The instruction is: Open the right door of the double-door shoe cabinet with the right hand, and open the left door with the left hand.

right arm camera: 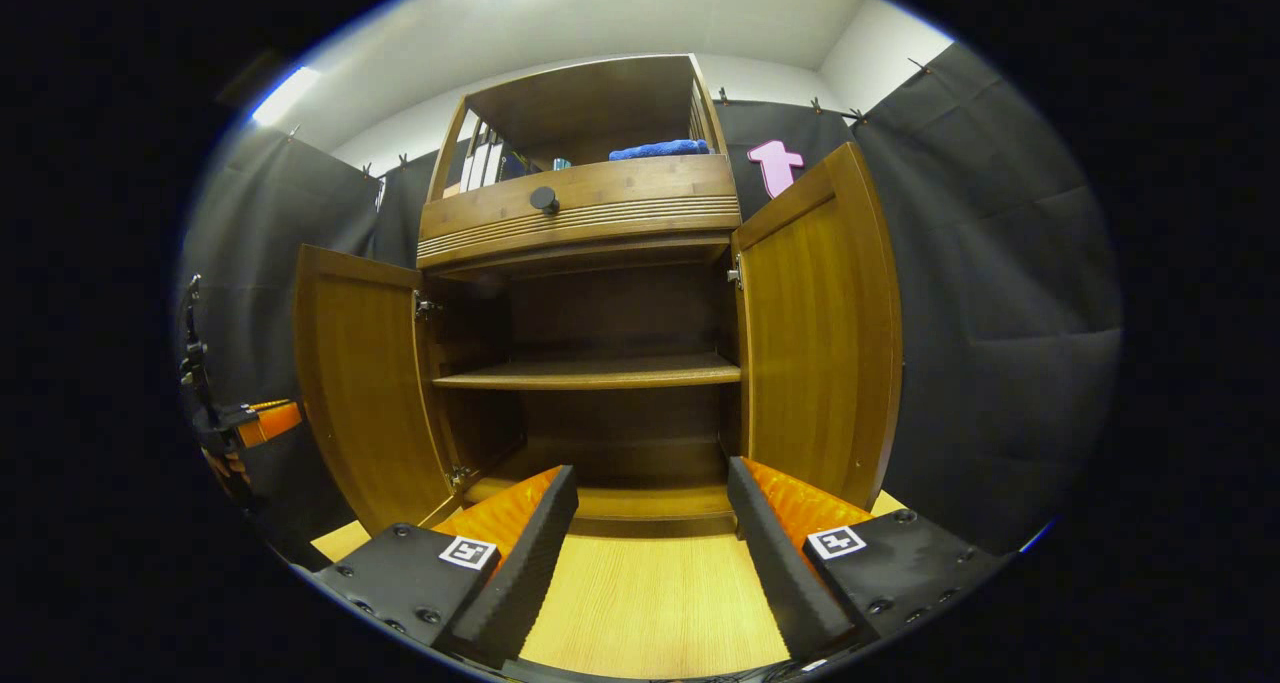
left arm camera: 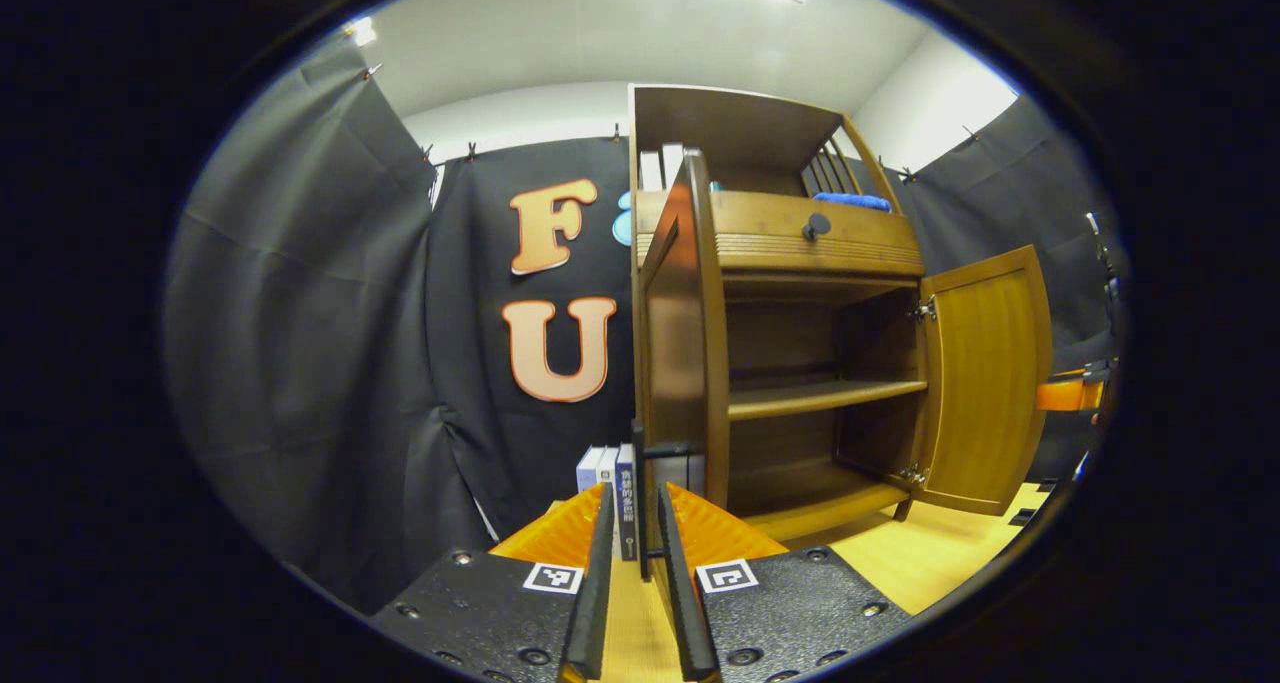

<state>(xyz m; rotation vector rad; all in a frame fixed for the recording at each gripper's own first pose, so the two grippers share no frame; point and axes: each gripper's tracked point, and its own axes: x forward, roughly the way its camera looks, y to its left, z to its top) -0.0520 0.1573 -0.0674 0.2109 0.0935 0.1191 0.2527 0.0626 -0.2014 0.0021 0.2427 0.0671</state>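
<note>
A tall brown bamboo-grain shoe cabinet (right arm camera: 600,223) stands on a pale wooden bench (right arm camera: 650,593), both doors swung out. In the right gripper view, the smooth right door (right arm camera: 815,333) sits at three o'clock, the left door (right arm camera: 360,393) at nine; the right gripper (right arm camera: 650,553), ribbed orange and black, gapes wide. The left gripper (left arm camera: 635,563) is pinched narrow around the left door's slim dark handle (left arm camera: 668,451).

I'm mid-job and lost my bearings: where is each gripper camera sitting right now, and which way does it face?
Left gripper view: rides the left hand-held gripper, close at the left door's edge, looking past it into the cabinet; its own fingers, nearly closed, flank a thin dark handle.
Right gripper view: rides the right hand-held gripper, facing the cabinet front squarely, fingers apart, holding nothing.
Shared: both open doors, the shelf, the drawer knob, the blue cloth.
</note>
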